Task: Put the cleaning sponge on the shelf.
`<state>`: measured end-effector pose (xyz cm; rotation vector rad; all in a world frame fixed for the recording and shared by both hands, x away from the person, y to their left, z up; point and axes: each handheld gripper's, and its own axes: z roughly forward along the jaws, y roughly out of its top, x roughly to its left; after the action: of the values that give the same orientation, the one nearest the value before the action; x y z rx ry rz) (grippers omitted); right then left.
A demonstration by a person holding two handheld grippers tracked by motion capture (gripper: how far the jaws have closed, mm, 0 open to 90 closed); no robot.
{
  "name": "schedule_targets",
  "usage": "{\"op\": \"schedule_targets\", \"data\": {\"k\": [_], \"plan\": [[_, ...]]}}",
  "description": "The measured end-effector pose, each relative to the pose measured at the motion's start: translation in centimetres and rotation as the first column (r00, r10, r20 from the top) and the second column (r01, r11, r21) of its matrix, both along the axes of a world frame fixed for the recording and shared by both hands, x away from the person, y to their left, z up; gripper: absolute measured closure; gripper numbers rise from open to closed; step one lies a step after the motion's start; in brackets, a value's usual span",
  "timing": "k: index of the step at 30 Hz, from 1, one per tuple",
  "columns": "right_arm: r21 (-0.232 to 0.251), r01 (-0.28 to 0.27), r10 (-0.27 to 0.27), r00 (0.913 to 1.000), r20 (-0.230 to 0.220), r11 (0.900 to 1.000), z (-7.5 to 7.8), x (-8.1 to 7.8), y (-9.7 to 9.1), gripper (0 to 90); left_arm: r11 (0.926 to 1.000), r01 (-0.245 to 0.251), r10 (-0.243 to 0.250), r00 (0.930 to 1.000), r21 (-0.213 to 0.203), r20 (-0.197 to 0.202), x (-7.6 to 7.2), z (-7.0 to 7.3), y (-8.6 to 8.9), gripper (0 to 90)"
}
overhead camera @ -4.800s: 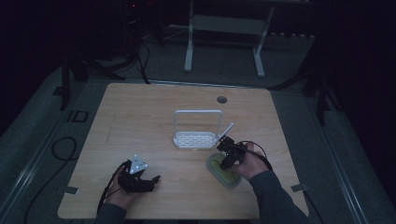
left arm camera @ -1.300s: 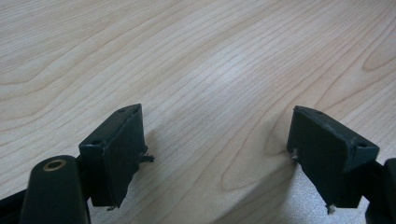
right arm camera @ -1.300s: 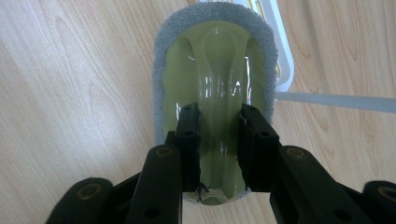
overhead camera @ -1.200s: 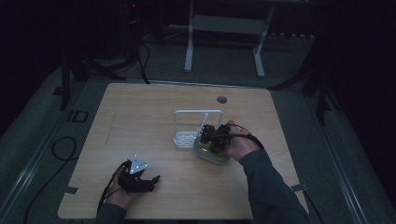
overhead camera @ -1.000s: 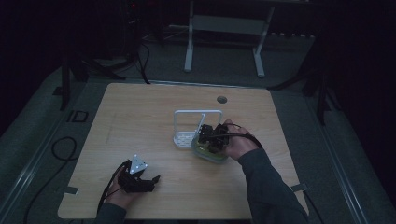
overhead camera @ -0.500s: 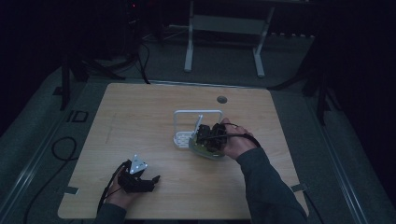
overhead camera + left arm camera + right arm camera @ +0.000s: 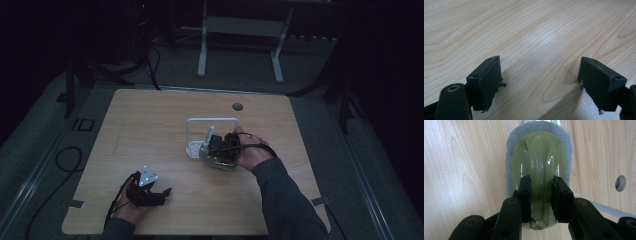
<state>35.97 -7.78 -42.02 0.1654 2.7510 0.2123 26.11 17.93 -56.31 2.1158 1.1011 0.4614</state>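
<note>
A scrubbing sponge (image 7: 539, 152), with a green plastic top and a grey pad rim, is pinched by its raised middle ridge in my right gripper (image 7: 541, 181). In the high view my right gripper (image 7: 220, 149) holds the sponge (image 7: 216, 161) at the front right corner of a white wire rack (image 7: 210, 121) at the table's middle, the sponge touching or just over its edge. My left gripper (image 7: 159, 193) rests near the front left of the table. Its jaws stand wide apart over bare wood in the left gripper view (image 7: 549, 82), with nothing between them.
The wooden table (image 7: 150, 125) has a round cable hole (image 7: 237, 106) at the back, which my right gripper view (image 7: 620, 183) also catches. Cables trail off the table's left side, and a metal frame stands on the floor behind.
My right gripper has carried the sponge from the front right of the table up and left to the white rack. The left gripper has stayed where it was.
</note>
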Motion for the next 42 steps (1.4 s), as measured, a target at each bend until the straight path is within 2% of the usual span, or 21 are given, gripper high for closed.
{"op": "schedule_targets", "data": {"k": [10,17,27,29,38,42], "plan": [[-0.016,-0.032,0.032,0.9994,0.012,0.9994,-0.2,0.2,0.5,71.6,1.0000,0.000,0.000,1.0000,0.000,0.000,0.0,0.0,0.0,19.4],[-0.050,-0.055,0.056,0.9983,0.019,0.9973,-0.6,0.6,1.1,71.6,1.0000,0.000,0.000,1.0000,0.000,-0.001,0.0,0.0,0.0,19.4],[-0.075,-0.092,0.093,0.9957,0.005,0.9929,-0.5,1.2,2.1,71.6,1.0000,0.000,0.000,1.0000,0.000,-0.001,0.0,0.0,0.0,19.4],[-0.097,-0.096,0.097,0.9953,0.002,0.9907,-0.7,1.4,2.2,71.6,1.0000,0.000,0.000,1.0000,0.000,-0.001,0.0,0.0,0.0,19.4],[-0.101,-0.115,0.113,0.9933,-0.024,0.9882,-0.7,1.9,2.4,71.6,1.0000,0.000,0.000,1.0000,0.000,-0.001,0.0,0.0,0.0,19.4],[-0.103,-0.115,0.113,0.9934,-0.021,0.9880,-0.7,2.0,2.6,71.5,1.0000,0.000,0.000,1.0000,0.000,0.000,0.0,0.0,0.0,19.4]]}}
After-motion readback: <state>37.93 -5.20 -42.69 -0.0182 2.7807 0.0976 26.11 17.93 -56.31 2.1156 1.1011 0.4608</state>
